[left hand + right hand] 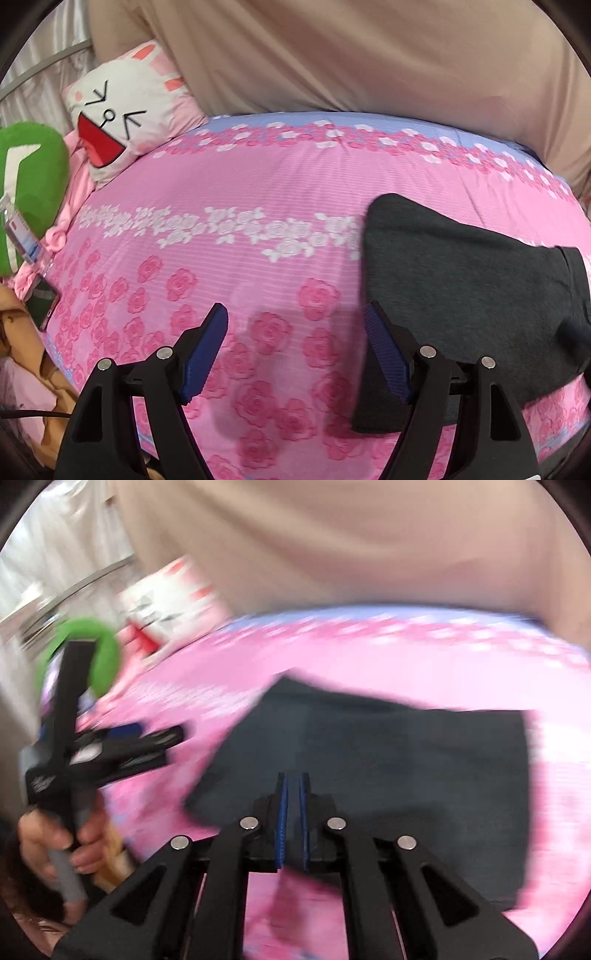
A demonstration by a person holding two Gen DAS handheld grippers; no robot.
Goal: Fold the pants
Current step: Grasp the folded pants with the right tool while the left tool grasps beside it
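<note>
Watching from the bedside: the dark grey pants lie on the pink rose-print bedspread as a compact slab, edges roughly squared — they read as already folded down, though I cannot count the layers.

The left gripper hangs over bare bedspread, jaws spread wide, nothing between them; the pants sit just beside its right-hand finger. The right gripper hovers above the near edge of the pants, blue pads pressed almost together with only a sliver of gap. No cloth visibly caught there, so I judge it empty.

Risks as I see them:
- The right wrist view is smeared. A fast sweep this low could snag the top layer and flip the fold open.
- Nearly closed pads cannot take an edge; a push instead of a pinch would bunch the fabric.
- The soft bedding gives way under pressure — a pinch may drag bedspread along with pants.
- Clutter at the far side — a rabbit-face pillow, a green cushion, a phone — crowds the left hand's room.
</note>
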